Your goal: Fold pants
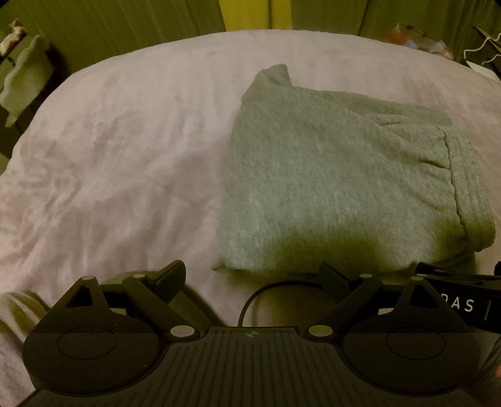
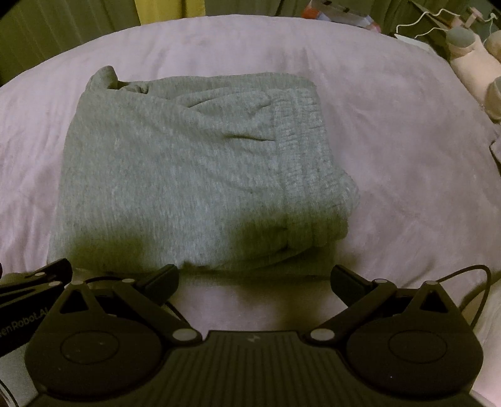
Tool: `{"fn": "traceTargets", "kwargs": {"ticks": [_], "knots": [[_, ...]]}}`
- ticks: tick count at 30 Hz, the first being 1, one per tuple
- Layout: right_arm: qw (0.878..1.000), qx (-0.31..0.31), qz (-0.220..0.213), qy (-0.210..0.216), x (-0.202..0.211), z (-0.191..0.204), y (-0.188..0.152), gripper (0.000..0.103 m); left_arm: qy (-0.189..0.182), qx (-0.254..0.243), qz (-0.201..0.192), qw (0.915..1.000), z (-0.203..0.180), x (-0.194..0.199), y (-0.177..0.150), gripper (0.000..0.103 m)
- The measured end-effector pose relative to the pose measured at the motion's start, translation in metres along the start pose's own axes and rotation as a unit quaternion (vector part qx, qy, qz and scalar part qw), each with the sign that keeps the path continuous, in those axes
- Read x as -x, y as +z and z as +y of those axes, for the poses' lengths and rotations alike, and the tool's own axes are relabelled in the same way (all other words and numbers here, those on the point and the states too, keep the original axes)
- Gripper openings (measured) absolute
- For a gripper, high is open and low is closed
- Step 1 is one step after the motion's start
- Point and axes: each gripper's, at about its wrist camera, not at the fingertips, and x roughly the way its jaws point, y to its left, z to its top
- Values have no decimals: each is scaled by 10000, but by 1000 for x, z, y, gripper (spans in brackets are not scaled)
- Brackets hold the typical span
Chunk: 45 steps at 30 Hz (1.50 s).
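Note:
Grey pants [image 1: 338, 175] lie folded into a compact rectangle on a pale pink bed sheet [image 1: 125, 156]. In the right wrist view the same pants [image 2: 194, 175] fill the middle, with the ribbed waistband on their right side. My left gripper [image 1: 253, 275] stands open just short of the bundle's near left corner, nothing between its fingers. My right gripper [image 2: 255, 278] is open too, a little in front of the bundle's near edge, holding nothing. The other gripper's tip shows at the left edge of the right wrist view.
Green curtains [image 1: 125, 18] hang behind the bed. A plush toy [image 2: 472, 65] and white cables sit at the right of the bed, a box [image 2: 338, 12] beyond its far edge. A pale object [image 1: 25, 75] stands off the bed at the left. A black cable [image 2: 472, 291] trails from my right gripper.

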Motion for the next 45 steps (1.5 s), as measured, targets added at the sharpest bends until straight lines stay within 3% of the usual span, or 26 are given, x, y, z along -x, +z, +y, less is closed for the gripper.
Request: {"fn": "traceTargets", "kwargs": {"ticks": [45], "knots": [[10000,2,88,28,-7,-2,-2,103,-148,3,121,9998,-2,-5,1,96]]}}
